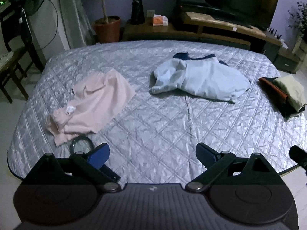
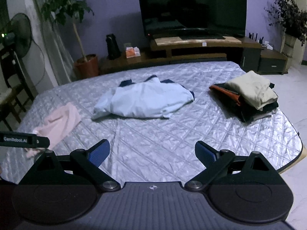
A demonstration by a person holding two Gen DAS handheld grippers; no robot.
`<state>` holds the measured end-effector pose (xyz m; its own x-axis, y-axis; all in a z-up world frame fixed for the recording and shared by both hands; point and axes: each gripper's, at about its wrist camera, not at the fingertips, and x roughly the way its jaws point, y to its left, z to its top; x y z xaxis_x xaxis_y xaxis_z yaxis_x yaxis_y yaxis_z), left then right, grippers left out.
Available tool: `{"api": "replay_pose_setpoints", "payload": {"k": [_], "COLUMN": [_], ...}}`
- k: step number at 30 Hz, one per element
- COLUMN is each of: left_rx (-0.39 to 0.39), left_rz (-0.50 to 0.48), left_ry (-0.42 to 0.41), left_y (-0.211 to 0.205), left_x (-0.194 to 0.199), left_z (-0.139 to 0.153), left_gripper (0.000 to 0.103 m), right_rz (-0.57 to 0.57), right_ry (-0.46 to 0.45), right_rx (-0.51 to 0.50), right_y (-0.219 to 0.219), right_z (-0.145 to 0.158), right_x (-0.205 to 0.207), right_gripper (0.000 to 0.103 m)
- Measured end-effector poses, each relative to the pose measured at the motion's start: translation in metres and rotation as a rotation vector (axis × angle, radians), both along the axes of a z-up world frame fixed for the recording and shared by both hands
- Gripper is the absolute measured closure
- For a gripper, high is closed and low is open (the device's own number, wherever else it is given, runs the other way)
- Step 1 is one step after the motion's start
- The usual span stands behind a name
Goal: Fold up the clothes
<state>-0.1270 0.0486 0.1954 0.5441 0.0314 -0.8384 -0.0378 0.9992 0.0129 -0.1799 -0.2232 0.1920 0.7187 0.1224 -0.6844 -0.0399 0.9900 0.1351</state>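
Quilted silver cover [image 1: 153, 118]: crumpled pink garment [image 1: 92, 103], rumpled white shirt [image 1: 199, 78], folded stack [image 2: 249, 97] are laid. Left gripper [image 1: 152, 154], right gripper [image 2: 152, 153] are held wide, empty.

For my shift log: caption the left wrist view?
Open left gripper above quilted cover; pink garment, white garment unfolded.

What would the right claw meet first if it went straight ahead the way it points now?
Probably the bare quilted cover: the right claw is open, with only cover between its fingers. Farther along that line lies the crumpled white garment, though depth is hard to judge.
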Motion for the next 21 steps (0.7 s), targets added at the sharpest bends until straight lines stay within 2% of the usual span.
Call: {"api": "replay_pose_setpoints", "payload": {"k": [6, 10, 15, 21], "left_rx": [-0.001, -0.02, -0.026, -0.058], "left_rz": [0.006, 0.015, 0.032, 0.143], "left_ry": [0.012, 0.002, -0.036, -0.111], "left_y": [-0.002, 0.0, 0.003, 0.023], "left_x": [-0.005, -0.003, 0.004, 0.027], "left_z": [-0.009, -0.011, -0.008, -0.001], "left_gripper": [0.007, 0.008, 0.008, 0.007], "right_rz": [0.01, 0.025, 0.045, 0.098], "right_ry": [0.03, 0.009, -0.057, -0.232], "right_rx": [0.0, -0.016, -0.034, -0.06], "right_y": [-0.001, 0.001, 0.002, 0.005], "right_z": [-0.011, -0.009, 0.004, 0.027], "right_x": [-0.005, -0.005, 0.001, 0.022], "right_gripper": [0.005, 0.005, 0.005, 0.004]}}
